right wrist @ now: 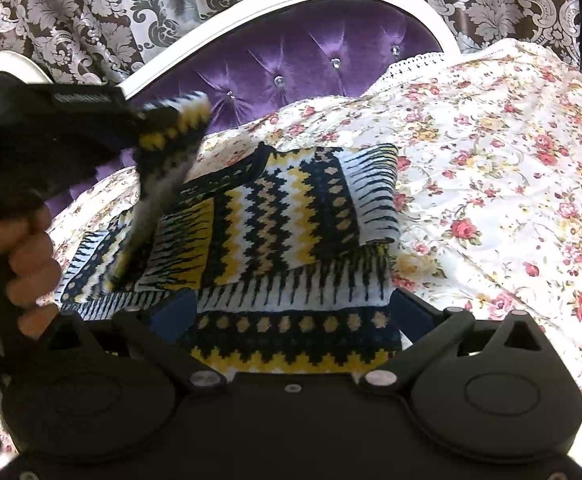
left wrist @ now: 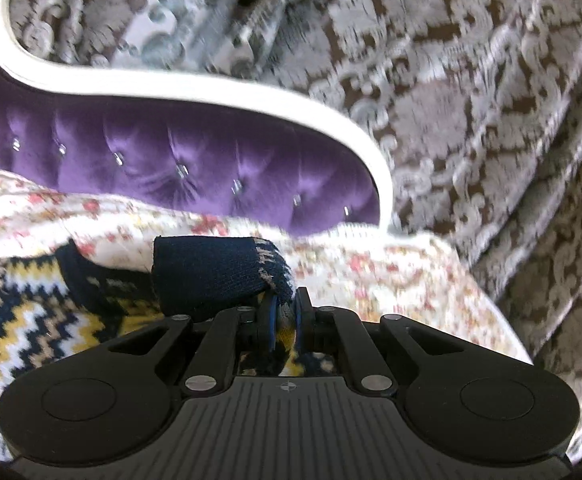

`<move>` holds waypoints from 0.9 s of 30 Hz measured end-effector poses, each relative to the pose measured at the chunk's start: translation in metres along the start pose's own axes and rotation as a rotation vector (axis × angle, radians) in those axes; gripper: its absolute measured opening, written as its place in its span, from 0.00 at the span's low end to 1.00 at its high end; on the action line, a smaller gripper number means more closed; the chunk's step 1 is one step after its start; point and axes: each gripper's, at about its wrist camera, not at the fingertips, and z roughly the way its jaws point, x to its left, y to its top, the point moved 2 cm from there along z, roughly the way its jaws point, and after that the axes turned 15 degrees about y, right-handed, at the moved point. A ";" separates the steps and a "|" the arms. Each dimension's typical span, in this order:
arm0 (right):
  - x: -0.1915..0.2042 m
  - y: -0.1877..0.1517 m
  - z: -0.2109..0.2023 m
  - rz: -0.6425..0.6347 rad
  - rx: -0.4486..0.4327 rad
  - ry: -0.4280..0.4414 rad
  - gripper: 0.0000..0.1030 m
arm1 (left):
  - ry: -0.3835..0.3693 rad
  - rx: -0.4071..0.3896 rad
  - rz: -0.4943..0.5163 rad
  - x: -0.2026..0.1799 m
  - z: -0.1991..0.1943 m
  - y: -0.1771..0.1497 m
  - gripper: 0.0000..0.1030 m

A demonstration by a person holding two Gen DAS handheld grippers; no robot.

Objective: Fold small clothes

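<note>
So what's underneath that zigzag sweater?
The sweater lies on a floral bedspread that shows all around it. Behind stands a purple tufted headboard. Whatever is beneath the bedspread is covered.

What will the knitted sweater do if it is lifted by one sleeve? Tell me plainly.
Probably floppy: the sleeve pinched in the left gripper already droops and bends from its fingers. The sweater likely drags and unfolds rather than rising whole, since its layers lie loose on the floral cover. The coarse knit looks unlikely to slip.
</note>
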 end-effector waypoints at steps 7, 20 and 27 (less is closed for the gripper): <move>-0.004 0.001 0.000 0.002 0.008 -0.018 1.00 | -0.048 0.002 0.069 0.000 -0.003 -0.006 0.56; -0.007 -0.002 0.005 -0.006 0.016 -0.053 1.00 | 0.260 0.014 0.120 0.083 -0.020 -0.027 0.64; -0.001 -0.005 0.011 -0.047 0.004 -0.072 1.00 | 0.400 0.121 0.031 0.143 -0.007 -0.055 0.64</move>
